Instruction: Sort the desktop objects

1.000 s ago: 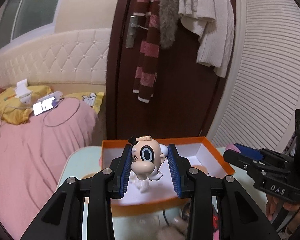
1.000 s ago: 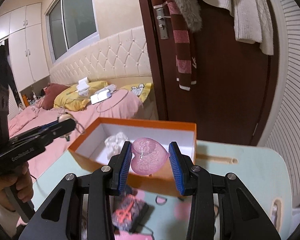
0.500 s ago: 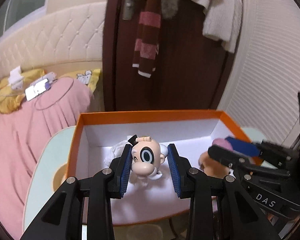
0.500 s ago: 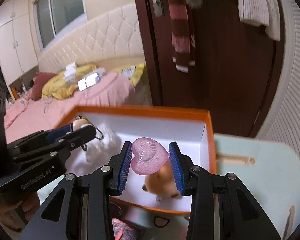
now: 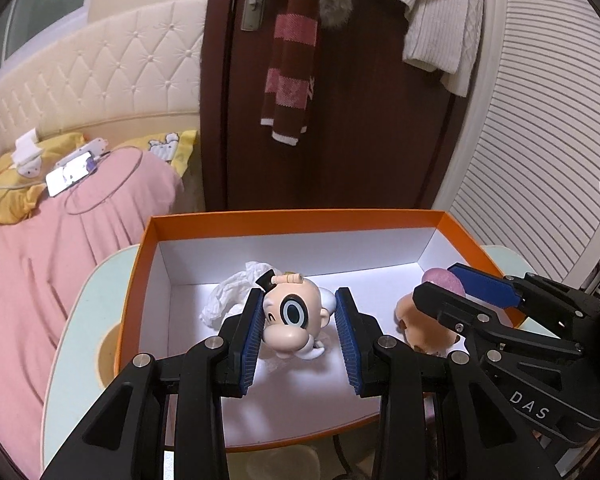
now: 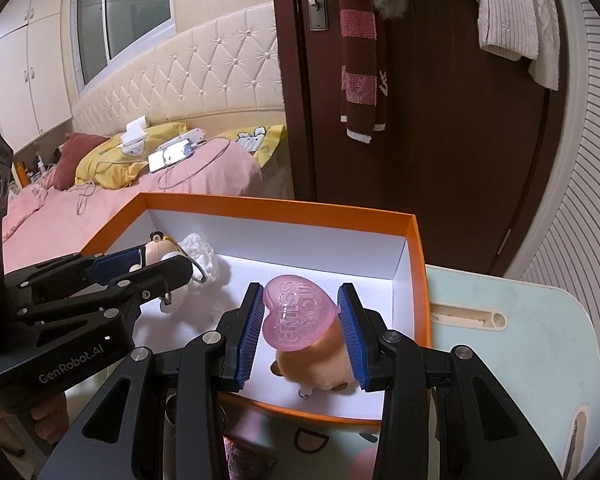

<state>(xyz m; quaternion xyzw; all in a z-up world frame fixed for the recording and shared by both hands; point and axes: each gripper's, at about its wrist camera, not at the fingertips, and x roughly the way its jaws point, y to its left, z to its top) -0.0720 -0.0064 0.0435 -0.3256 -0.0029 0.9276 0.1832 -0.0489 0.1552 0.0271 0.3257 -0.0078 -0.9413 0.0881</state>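
Both handheld grippers reach forward and angle down into an open orange box (image 5: pixel 340 216) with a white interior, which sits on a pale mint-green table (image 6: pixel 512 340). The left gripper (image 5: pixel 300 332) has its two blue-padded fingers closed against the sides of a small cartoon figurine (image 5: pixel 294 316) with a cream head and one large ringed eye, pinching it just above the box floor near the left-middle of the box. Immediately behind the figurine lies a crumpled white tissue (image 5: pixel 232 292) on the box floor. The right gripper (image 6: pixel 300 330) comes in from the right side, its blue pads pressed onto the edges of a translucent pink heart (image 6: pixel 298 316) with raised lettering, holding it above the right half of the box. Directly beneath the heart, a small tan plush toy (image 6: pixel 320 368) rests on the box floor near the front wall. At the lower left of the right wrist view, part of a hand (image 6: pixel 48 416) grips the left tool's handle. Beyond the box stands a dark brown door (image 5: pixel 360 120) with a silver handle, hung with a maroon and pink striped scarf (image 5: pixel 288 60) and a cream knitted garment (image 5: pixel 444 20). To the left is a bed with pink bedding (image 5: pixel 40 248) and a cream tufted headboard (image 5: pixel 100 80).
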